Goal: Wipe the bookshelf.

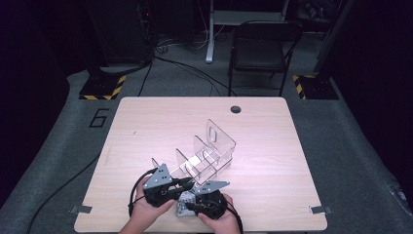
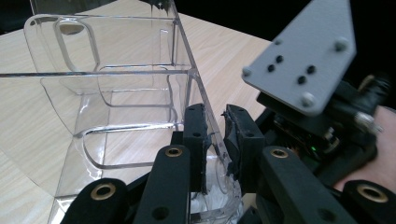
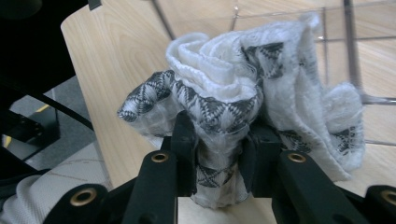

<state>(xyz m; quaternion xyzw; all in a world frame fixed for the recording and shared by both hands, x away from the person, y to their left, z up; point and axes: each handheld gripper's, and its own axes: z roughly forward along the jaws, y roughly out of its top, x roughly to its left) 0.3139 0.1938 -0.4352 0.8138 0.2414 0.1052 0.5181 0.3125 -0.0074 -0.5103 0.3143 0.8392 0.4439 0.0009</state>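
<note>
Item: clear acrylic organiser (image 1: 207,156), upright dividers, standing near the middle of the desk (image 1: 146,122), its near end reaching toward your hands. Your left claw (image 2: 215,140) is closed on the organiser's thin side wall at that near end, one pad on each face of the sheet; in the high view that left claw (image 1: 187,183) sits at the organiser's near corner.

Item: crumpled cloth (image 3: 243,93), white with a grey-black triangle pattern. Your right claw (image 3: 219,154) is pinched tight around its lower bunch, the rest billowing above the pads. In the high view the cloth (image 1: 184,204) lies low between your two hands, at the desk's near edge, just beside the organiser.

Surroundings: folding chair (image 1: 260,46) beyond the desk's far edge.
</note>
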